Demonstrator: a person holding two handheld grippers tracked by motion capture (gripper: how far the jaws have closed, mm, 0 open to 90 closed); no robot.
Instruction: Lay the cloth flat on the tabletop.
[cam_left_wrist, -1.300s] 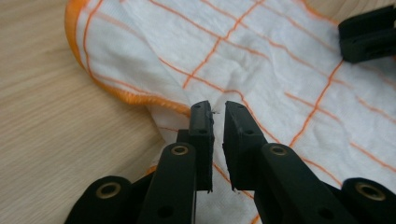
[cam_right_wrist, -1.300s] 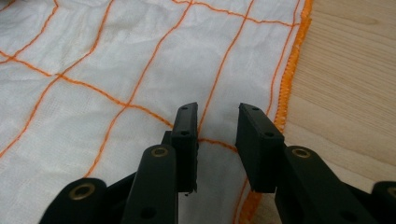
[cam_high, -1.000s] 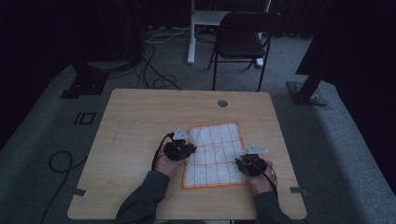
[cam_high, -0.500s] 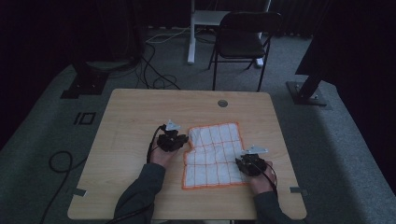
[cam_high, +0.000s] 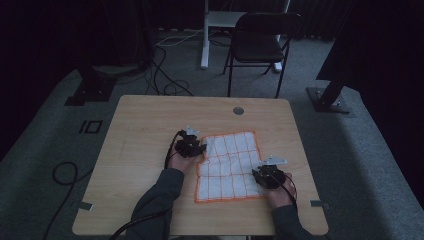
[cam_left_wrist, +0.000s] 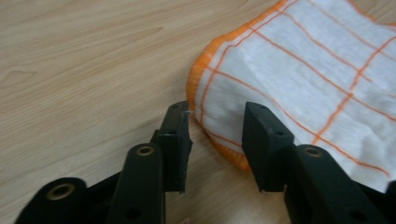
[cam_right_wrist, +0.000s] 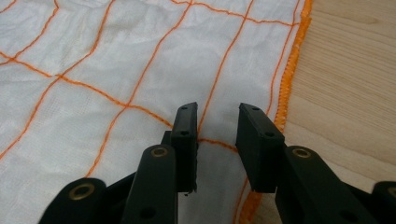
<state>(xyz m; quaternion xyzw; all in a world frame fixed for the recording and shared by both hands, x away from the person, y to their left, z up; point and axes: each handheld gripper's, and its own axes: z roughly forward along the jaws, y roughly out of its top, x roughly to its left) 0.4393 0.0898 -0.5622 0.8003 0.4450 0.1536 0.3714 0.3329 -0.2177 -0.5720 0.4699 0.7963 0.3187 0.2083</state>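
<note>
A white cloth with an orange grid and orange hem lies flat on the wooden table. My left gripper sits at the cloth's far left corner. In the left gripper view its jaws have just been opening; the rounded, folded hem of the cloth lies between them, and the pads do not press it. My right gripper hovers low over the cloth's near right part. Seen from the right gripper view, that gripper is open above the flat cloth, close to the right hem.
A round cable hole sits near the table's far edge. Behind the table stand a black folding chair and a white stand leg. Cables trail over the grey floor, and stand bases flank the table.
My left hand has moved toward the far side along the cloth's left edge, to its far left corner. The right hand has kept still.
</note>
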